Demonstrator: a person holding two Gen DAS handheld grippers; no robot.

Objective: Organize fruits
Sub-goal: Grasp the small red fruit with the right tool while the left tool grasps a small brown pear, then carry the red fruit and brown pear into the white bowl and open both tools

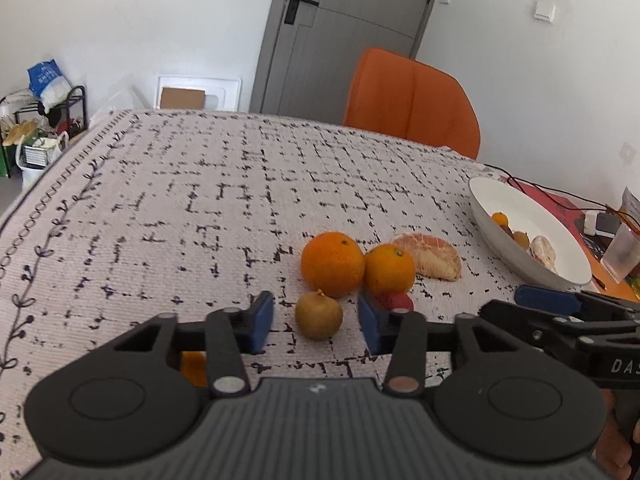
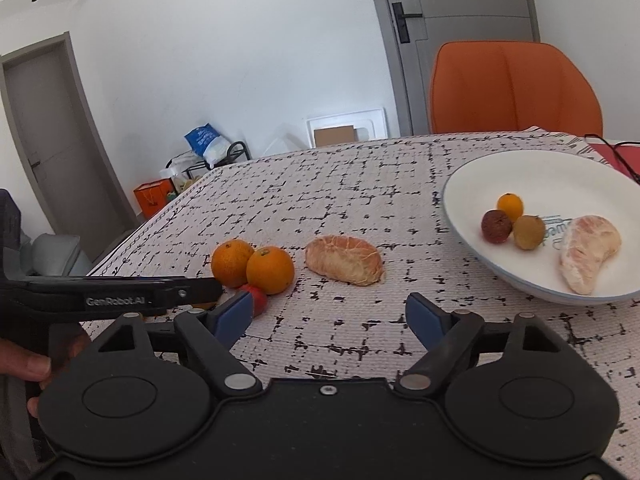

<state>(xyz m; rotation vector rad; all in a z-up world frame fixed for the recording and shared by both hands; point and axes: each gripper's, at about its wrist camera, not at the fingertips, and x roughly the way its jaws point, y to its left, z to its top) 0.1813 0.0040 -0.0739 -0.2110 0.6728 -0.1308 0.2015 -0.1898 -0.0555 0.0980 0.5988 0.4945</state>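
Both grippers, left (image 1: 316,320) and right (image 2: 330,314), are gaping wide; a longan (image 1: 319,315) is lying between the left fingers, near the oranges (image 1: 333,264).

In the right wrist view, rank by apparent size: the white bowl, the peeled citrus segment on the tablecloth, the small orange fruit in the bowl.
1. white bowl
2. peeled citrus segment on the tablecloth
3. small orange fruit in the bowl, though it lies farther from the camera, so its smallness is partly distance.

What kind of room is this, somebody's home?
Probably a home dining area: a table under a patterned tablecloth, an orange chair pulled up to it, a white plate of fruit, and a grey door behind.
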